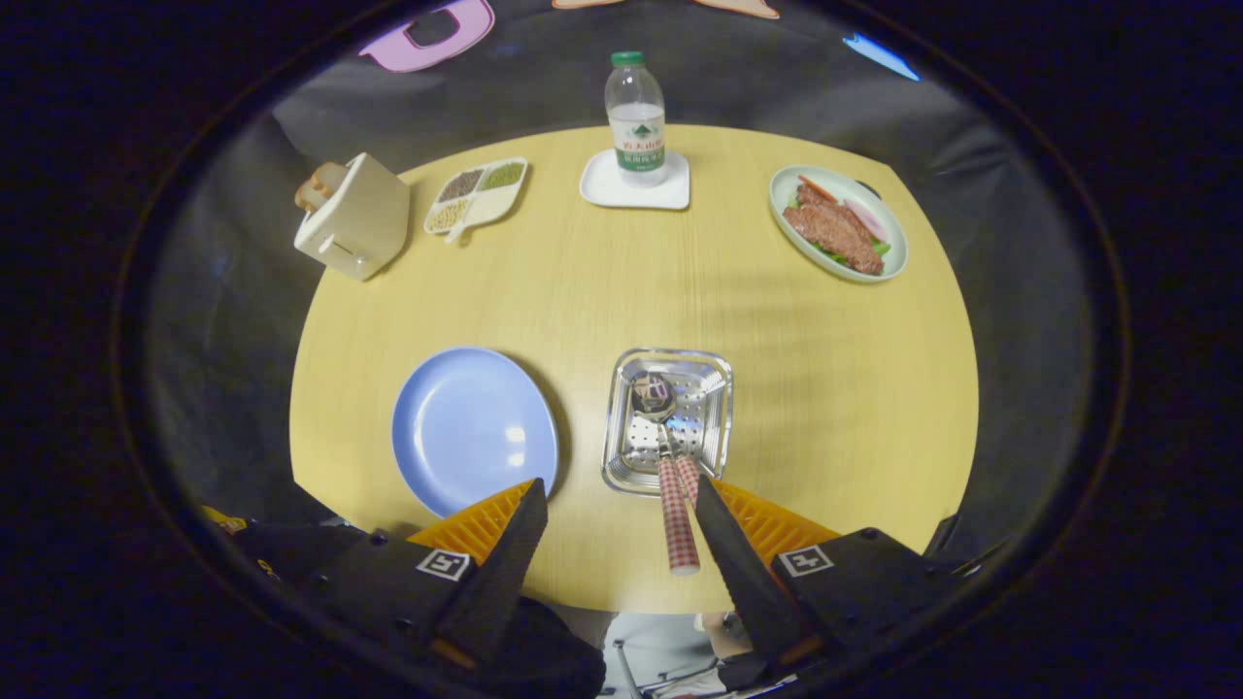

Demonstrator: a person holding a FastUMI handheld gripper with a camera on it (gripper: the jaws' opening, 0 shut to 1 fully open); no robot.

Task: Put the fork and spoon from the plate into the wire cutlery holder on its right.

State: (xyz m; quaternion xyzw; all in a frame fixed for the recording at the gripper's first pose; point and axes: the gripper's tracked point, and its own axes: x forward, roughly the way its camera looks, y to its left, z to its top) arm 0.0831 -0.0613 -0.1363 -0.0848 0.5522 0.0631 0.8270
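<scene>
A round blue plate [473,427] lies bare on the yellow table, just ahead of my left finger. To its right stands a shiny perforated metal cutlery holder [714,403]. A spoon [654,396] lies in it, bowl at the far end, with a second utensil beside it. Their red-checked handles [677,510] stick out over the holder's near rim toward me, close to my right finger. My gripper [617,497] hovers above the table's near edge, open, with nothing between its fingers.
At the table's far side stand a cream toaster [354,218] with bread, a divided dish of beans [476,194], a water bottle [636,116] on a white square coaster, and a green plate of meat and vegetables [837,223]. Bare tabletop lies in the middle.
</scene>
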